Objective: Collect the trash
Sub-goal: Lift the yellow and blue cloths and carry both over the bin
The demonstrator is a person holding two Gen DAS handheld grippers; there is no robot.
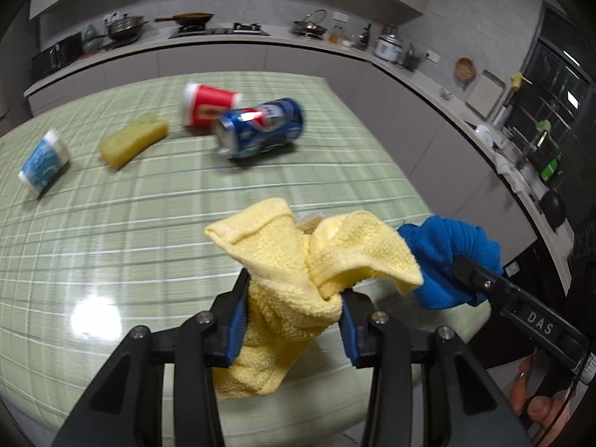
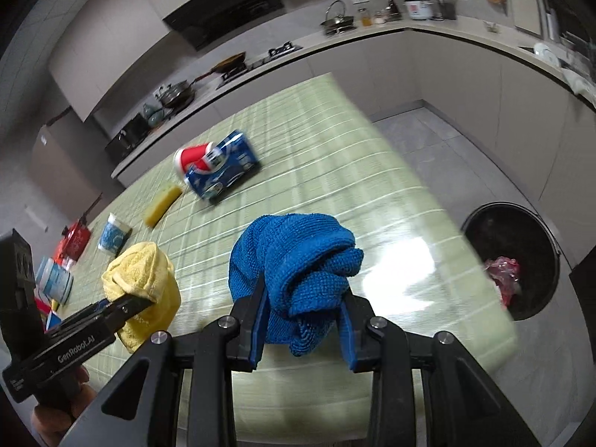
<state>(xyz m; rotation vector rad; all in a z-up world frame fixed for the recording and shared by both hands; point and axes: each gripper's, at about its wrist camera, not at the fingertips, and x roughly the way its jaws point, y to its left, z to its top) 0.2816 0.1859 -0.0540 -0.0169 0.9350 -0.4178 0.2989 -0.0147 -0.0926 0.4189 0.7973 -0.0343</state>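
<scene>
My left gripper [image 1: 294, 290] is shut on a yellow cloth [image 1: 298, 260] and holds it above the green checked tablecloth [image 1: 111, 223]. My right gripper [image 2: 303, 298] is shut on a blue cloth [image 2: 294, 253], just right of the yellow cloth [image 2: 143, 279]; the blue cloth also shows in the left wrist view [image 1: 447, 257]. A blue soda can [image 1: 260, 126] lies on its side mid-table, touching a tipped red paper cup [image 1: 208, 106]. A yellow sponge [image 1: 132, 139] and a tipped blue-and-white cup [image 1: 44, 162] lie further left.
A black trash bin [image 2: 521, 260] with red waste inside stands on the floor right of the table. Another blue-and-white cup [image 2: 56, 279] and a red packet [image 2: 74, 240] lie at the table's left end. Kitchen counters with pots run behind.
</scene>
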